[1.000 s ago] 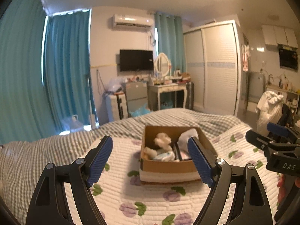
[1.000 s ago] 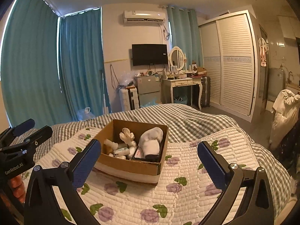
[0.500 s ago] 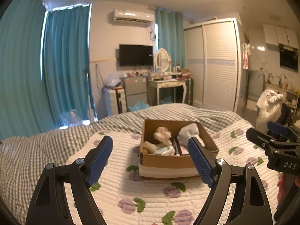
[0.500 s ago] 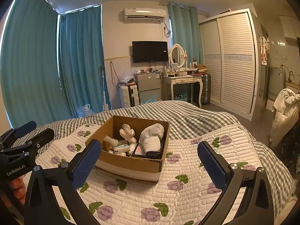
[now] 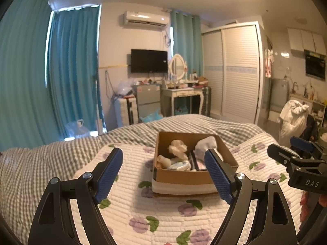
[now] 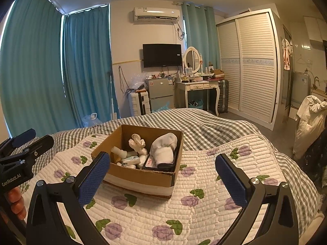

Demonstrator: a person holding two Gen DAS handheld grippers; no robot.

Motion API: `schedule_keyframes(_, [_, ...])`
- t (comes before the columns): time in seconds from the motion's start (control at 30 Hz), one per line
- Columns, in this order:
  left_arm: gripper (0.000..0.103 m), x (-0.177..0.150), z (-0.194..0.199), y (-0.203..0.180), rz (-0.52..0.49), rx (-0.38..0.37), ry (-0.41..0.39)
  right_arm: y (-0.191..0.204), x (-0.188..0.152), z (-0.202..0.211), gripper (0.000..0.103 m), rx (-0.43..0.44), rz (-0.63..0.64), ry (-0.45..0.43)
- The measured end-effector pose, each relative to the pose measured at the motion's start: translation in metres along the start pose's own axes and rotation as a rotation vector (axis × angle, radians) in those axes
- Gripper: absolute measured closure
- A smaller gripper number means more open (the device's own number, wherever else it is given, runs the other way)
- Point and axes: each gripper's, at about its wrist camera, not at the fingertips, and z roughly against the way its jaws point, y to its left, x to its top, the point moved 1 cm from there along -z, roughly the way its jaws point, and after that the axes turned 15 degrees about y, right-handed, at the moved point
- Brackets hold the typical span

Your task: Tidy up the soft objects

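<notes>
An open brown cardboard box [image 6: 141, 175] sits on the white quilted bedspread with purple flowers [image 6: 204, 214], which lies over a grey checked blanket [image 6: 204, 122]. Inside the box lie a rolled white sock [image 6: 163, 149], a crumpled cream cloth [image 6: 137, 141] and a few small packets too small to identify. The left gripper [image 5: 163, 167] and the right gripper [image 6: 161, 171] hover above the bedspread near the box, both spread wide and holding nothing.

Before me: white quilted bedspread with purple flowers [image 6: 204, 204] over grey checked blanket [image 6: 204, 124]. Teal curtains [image 6: 85, 65], black wall television [image 6: 162, 55], white air conditioner [image 6: 156, 14], white louvred wardrobe [image 6: 253, 65], white dressing table [image 6: 199, 86] with oval mirror [image 6: 192, 59].
</notes>
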Motion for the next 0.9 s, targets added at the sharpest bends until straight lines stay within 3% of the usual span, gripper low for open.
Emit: schedule_keyframes(0.9, [0.020, -0.0013, -0.0001, -0.0010, 0.003, 0.001, 0.008, 0.0008, 0.0008, 0.0019, 0.000, 0.006, -0.010, 0.005])
